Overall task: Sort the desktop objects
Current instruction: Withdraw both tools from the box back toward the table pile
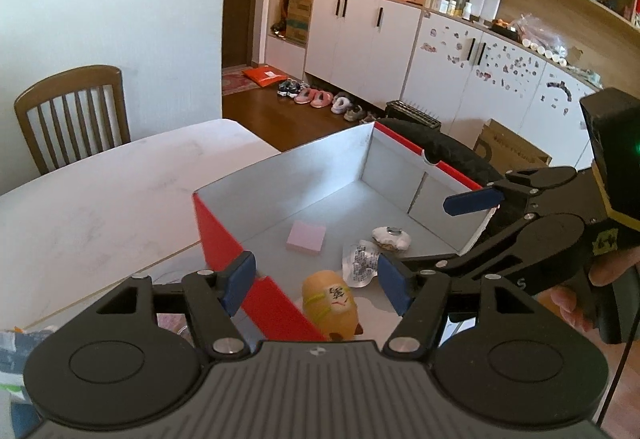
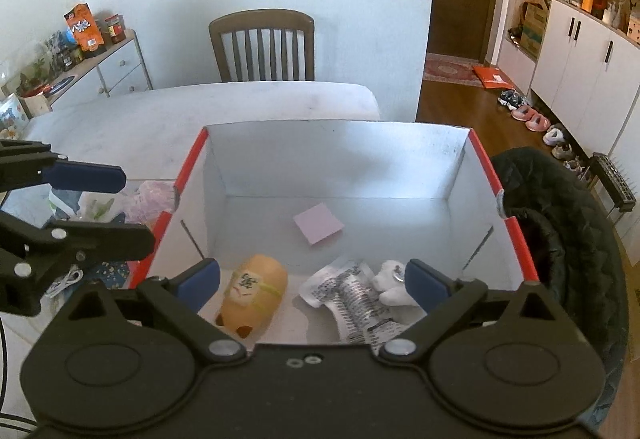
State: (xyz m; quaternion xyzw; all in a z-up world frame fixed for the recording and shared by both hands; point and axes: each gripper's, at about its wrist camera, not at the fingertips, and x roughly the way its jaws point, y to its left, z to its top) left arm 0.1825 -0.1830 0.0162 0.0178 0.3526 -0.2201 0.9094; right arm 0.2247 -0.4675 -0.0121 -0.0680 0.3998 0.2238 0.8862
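A red-sided cardboard box point(image 2: 516, 235) with a pale inside is seen on the white table point(image 2: 160, 119). On its floor lie 4 things: a pink sticky-note pad point(image 2: 319, 224), an orange squishy toy point(image 2: 252, 293), a crumpled printed packet point(image 2: 352, 299) and a small white plush point(image 2: 394, 281). The left gripper point(image 1: 318, 287) and right gripper point(image 2: 312, 281) are held above the box, each with jaws apart and nothing gripped.

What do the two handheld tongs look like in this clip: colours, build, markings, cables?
Both the left tongs and right tongs are black linkage frames with silver pivot bolts, round black hubs and blue pads on the fingertips. The right one carries a black camera block with a green light, yellow-edged trim and a thin black cable.
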